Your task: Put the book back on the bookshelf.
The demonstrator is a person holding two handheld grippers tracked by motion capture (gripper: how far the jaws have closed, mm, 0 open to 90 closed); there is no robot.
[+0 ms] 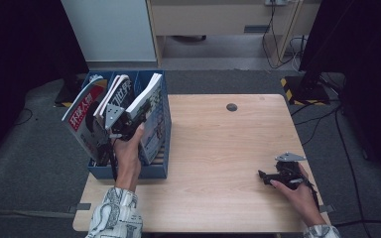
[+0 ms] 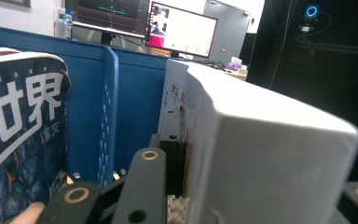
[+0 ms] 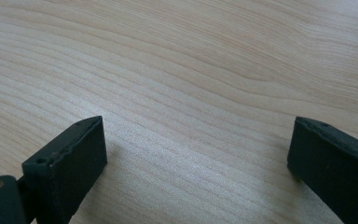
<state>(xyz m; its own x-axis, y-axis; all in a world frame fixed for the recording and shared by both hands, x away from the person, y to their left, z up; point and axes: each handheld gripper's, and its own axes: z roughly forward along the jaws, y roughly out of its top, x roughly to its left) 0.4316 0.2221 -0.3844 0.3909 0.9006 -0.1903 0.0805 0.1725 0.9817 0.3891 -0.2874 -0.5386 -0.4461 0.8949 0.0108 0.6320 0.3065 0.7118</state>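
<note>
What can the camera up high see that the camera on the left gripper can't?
Only the high view takes in the whole wooden table, the right gripper resting on it with open jaws, the red magazine and the person's patterned sleeve. Only the left gripper view shows lit computer screens behind the rack. Both show the blue file rack, the dark magazine with white letters and the thick white book that the left gripper is clamped on.

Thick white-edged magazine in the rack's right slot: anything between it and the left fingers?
Nothing visible. The left gripper is already shut on the magazine, inside the blue rack, beside the divider.
</note>
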